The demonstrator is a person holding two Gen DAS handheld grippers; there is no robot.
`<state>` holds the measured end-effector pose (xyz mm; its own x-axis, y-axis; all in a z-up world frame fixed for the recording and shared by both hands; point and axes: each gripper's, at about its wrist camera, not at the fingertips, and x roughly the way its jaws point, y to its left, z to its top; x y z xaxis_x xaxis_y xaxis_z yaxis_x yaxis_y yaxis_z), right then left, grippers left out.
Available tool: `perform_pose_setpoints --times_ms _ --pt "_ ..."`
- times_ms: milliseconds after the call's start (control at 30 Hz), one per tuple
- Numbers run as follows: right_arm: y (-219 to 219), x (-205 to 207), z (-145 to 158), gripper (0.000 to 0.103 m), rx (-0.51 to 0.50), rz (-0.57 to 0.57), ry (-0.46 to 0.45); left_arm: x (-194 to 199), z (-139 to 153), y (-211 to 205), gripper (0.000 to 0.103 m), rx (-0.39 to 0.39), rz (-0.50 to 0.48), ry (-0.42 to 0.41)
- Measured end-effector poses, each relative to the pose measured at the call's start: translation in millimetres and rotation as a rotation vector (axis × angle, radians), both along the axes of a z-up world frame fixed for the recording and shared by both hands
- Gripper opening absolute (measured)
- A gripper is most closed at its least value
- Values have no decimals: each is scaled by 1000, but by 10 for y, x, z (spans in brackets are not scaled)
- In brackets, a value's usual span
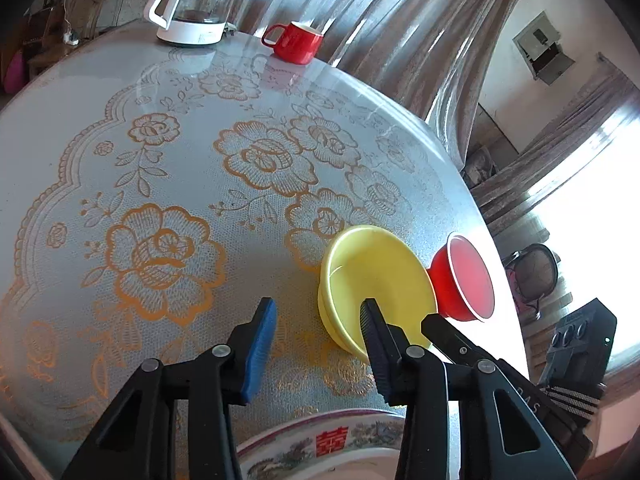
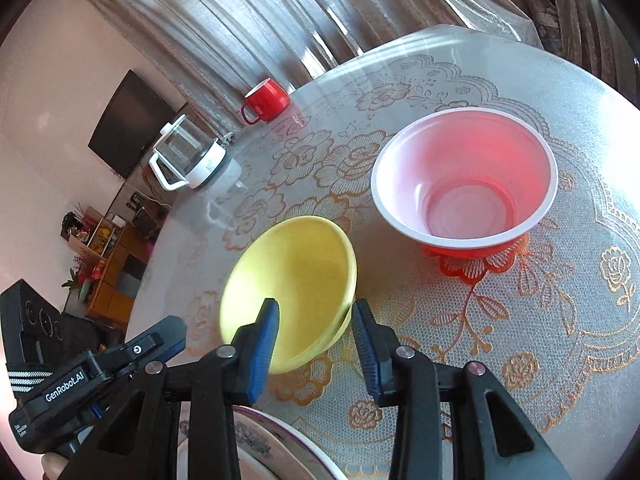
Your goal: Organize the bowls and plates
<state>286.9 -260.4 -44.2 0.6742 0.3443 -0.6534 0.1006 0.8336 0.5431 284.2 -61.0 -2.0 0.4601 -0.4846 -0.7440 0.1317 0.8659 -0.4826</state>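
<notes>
Currently the shallow yellow plastic bowl (image 2: 296, 280) rests on the lace-patterned counter (image 1: 168, 168), its near rim between the right gripper (image 2: 316, 320) jaws, which stand partly open with no pad pressing it. Left gripper (image 1: 320, 316) jaws are likewise partly open and empty; the right-hand finger overlaps that bowl's rim. A red plastic bowl with white rim (image 2: 464, 178) stands near, upper right. Counter edge runs behind both bowls; open surface lies left.
</notes>
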Motion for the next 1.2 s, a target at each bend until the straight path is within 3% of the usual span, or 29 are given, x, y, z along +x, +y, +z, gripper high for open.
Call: perform_pose_setpoints --times_ms 167,300,567,1200 --pt "-22 78 -70 29 11 3 39 123 -144 -148 20 -24 -48 43" --pt "-4 112 -83 20 5 20 49 86 -133 -190 17 7 -59 19" --pt "79 5 11 17 -48 40 22 -118 20 -98 17 12 -59 -33" --pt "553 -472 301 17 -16 145 -61 -991 477 540 17 21 24 -169"
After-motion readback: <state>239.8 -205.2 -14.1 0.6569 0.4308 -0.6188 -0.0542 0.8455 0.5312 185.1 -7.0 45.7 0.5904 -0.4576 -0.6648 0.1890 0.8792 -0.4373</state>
